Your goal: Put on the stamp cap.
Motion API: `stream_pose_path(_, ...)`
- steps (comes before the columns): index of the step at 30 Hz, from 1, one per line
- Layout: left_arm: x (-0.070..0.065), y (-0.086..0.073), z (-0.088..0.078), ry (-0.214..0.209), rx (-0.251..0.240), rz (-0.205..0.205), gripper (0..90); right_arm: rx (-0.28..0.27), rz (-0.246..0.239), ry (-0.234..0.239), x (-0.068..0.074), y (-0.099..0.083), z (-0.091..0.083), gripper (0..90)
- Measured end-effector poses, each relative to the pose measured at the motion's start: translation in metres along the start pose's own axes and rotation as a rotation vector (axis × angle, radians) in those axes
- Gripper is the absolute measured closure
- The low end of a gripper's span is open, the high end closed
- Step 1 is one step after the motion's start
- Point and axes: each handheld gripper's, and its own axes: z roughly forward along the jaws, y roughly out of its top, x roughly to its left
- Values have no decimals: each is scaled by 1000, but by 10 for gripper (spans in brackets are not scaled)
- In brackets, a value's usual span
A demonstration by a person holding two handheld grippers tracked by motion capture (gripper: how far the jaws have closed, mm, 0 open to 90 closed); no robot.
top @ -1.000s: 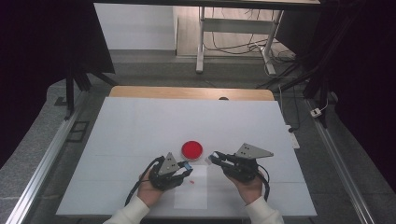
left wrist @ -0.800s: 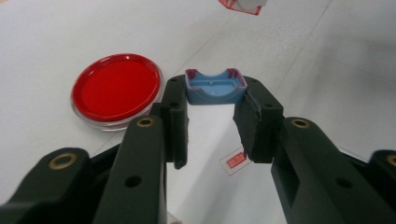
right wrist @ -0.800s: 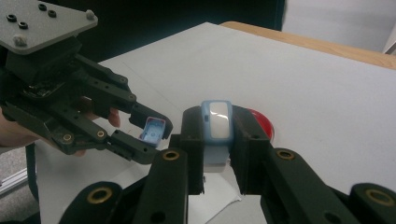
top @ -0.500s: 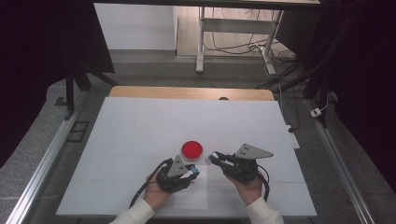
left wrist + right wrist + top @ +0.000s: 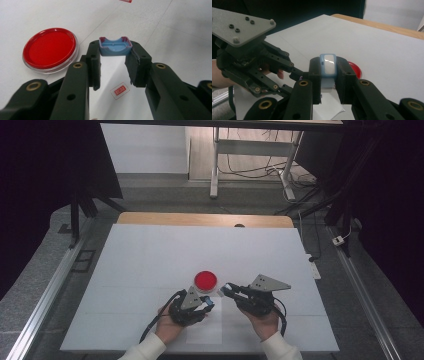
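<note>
A red dish with a clear rim (image 5: 205, 280) (image 5: 48, 50) lies on the white table (image 5: 150, 265). My left gripper (image 5: 209, 302) (image 5: 115, 50) sits just in front of the dish, shut on a small blue cap-like piece (image 5: 115, 46) with a reddish rim. To its right, my right gripper (image 5: 227, 289) (image 5: 329, 63) is shut on a small light-blue piece with a white face (image 5: 328, 65), held upright. The two gripper tips are close together. In the right gripper view the left gripper (image 5: 262, 70) comes in from the left, and the dish (image 5: 356, 70) peeks out behind the jaws.
A small red-bordered label (image 5: 120, 90) lies on a white sheet (image 5: 205, 330) under the grippers, and another red label (image 5: 125, 0) lies farther off. The table's wooden far edge (image 5: 200, 219) borders a wide bare white area. Metal rails (image 5: 47, 295) flank the table.
My left gripper has edged slightly right, closer to the right gripper. The right gripper and the red dish have stayed where they were.
</note>
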Motion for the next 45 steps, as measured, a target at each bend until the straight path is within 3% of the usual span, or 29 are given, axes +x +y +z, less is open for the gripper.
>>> stream_pose_path(7,0,0,1,4,1,-4,654,19,6,-4,9,0,6,757)
stream_pose_path(20,-2,0,1,32,-6,-5,654,44,71,-50,26,1,17,757)
stream_pose_path(45,-5,0,2,72,-8,10,654,73,150,-66,29,-2,25,756)
